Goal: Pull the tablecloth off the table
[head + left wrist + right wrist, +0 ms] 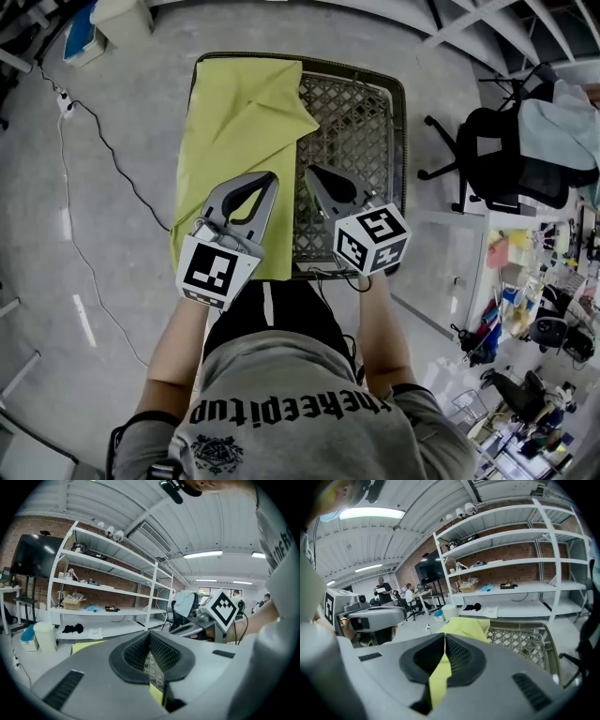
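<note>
Left gripper (270,178): fingers pinching the tablecloth (234,131) edge, for dragging.
Right gripper (312,173): fingers pinching a tablecloth fold, sharing the pull.
Counter (361,122): mesh half bared.

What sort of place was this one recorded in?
Probably a workshop or lab in an industrial building: a bare concrete floor, tall white metal shelving against a brick wall, and a black office chair off to one side.

Both grippers held out forward, jaws closed.
Left gripper (266,180) and right gripper (313,174) sit side by side, tips angled toward each other, bare forearms (173,342) behind; each pinches yellow tablecloth (234,122).
</note>
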The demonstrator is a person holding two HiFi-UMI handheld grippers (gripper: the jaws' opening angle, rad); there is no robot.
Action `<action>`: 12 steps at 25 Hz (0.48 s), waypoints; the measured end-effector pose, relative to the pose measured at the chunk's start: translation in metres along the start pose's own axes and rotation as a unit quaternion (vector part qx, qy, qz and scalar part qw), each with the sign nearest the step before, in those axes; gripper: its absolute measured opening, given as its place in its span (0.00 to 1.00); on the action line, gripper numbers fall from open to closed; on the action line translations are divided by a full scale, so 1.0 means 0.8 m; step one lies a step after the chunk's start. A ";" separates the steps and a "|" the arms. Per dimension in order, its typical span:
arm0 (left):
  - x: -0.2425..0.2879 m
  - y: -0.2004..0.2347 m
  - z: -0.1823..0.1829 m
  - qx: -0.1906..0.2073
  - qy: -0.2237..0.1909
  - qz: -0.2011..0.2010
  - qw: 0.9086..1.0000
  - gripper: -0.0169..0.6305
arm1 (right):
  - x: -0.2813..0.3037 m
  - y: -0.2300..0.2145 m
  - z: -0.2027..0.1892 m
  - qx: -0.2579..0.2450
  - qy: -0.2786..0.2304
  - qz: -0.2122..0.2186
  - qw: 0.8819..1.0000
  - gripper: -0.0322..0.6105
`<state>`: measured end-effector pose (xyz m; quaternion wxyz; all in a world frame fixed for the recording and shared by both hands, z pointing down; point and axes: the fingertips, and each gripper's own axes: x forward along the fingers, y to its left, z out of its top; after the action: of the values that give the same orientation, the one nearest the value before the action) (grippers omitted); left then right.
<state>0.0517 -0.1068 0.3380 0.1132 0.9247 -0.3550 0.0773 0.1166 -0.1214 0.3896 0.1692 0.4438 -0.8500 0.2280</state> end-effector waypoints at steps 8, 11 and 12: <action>0.061 0.016 0.017 -0.003 0.002 0.028 1.000 0.05 | 0.032 -0.075 0.033 -0.024 0.011 0.019 0.999 0.11; 0.079 0.024 0.014 -0.009 0.008 0.042 0.999 0.05 | 0.057 -0.102 0.027 -0.033 0.031 0.031 0.998 0.18; 0.083 0.028 0.013 -0.011 0.010 0.047 0.999 0.05 | 0.066 -0.110 0.023 -0.036 0.038 0.035 0.998 0.19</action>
<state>0.0865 -0.1679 0.3464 0.1237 0.9047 -0.3981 0.0882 0.1590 -0.2116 0.4208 0.2092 0.3982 -0.8657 0.2196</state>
